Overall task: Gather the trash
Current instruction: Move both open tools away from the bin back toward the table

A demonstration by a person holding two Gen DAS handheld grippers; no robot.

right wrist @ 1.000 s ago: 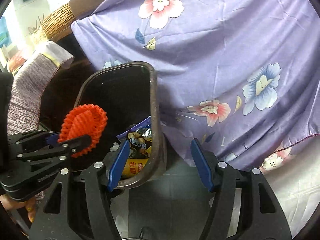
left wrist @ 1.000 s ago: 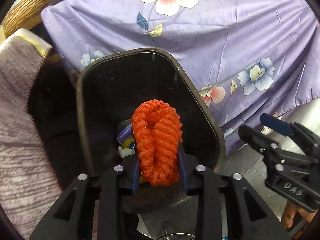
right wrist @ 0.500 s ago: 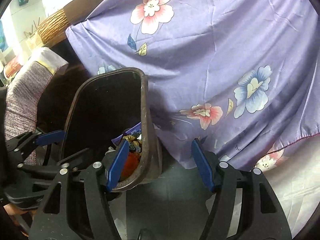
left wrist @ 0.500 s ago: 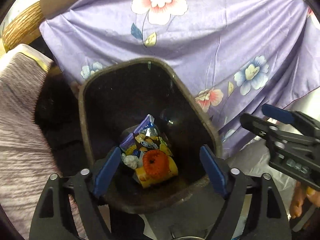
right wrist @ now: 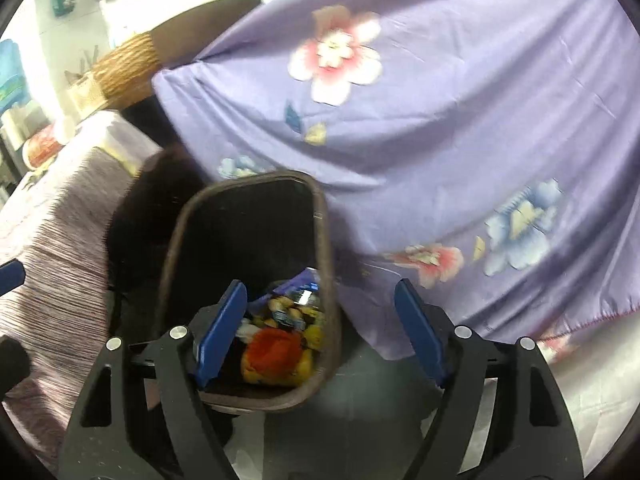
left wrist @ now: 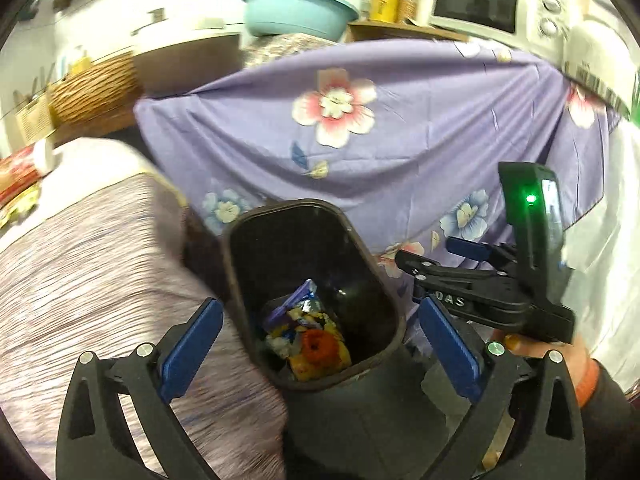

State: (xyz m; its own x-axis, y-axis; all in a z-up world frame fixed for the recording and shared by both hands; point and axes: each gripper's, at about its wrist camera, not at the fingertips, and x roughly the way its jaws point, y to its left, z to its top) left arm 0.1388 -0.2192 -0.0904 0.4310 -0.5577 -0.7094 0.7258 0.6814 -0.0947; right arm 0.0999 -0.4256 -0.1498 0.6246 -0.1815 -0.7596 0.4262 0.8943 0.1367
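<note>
A dark plastic bin (left wrist: 240, 280) stands on the floor against a draped cloth. An orange mesh net (left wrist: 318, 344) lies at the bottom on top of colourful snack wrappers (left wrist: 296, 312). My left gripper (left wrist: 319, 304) hangs well above the bin mouth. Its jaws are opening wide with nothing between them. My right gripper (right wrist: 320, 285) hovers over the bin's right rim (right wrist: 328, 248), jaws also opening and empty. From there the net (right wrist: 276, 346) shows inside the bin. In the left wrist view the right gripper (left wrist: 426, 250) sits just right of the bin.
A purple floral cloth (left wrist: 400, 152) hangs behind the bin. A mauve striped cover (left wrist: 80, 280) lies close on the left. A wicker basket (left wrist: 92, 88), a teal basin (left wrist: 296, 8) and a microwave (left wrist: 492, 0) sit higher up. A person's hand (left wrist: 560, 356) holds the right gripper.
The left gripper let go of the orange net, which dropped into the bin. It then opened wide and rose away. The right gripper lifted a little and widened.
</note>
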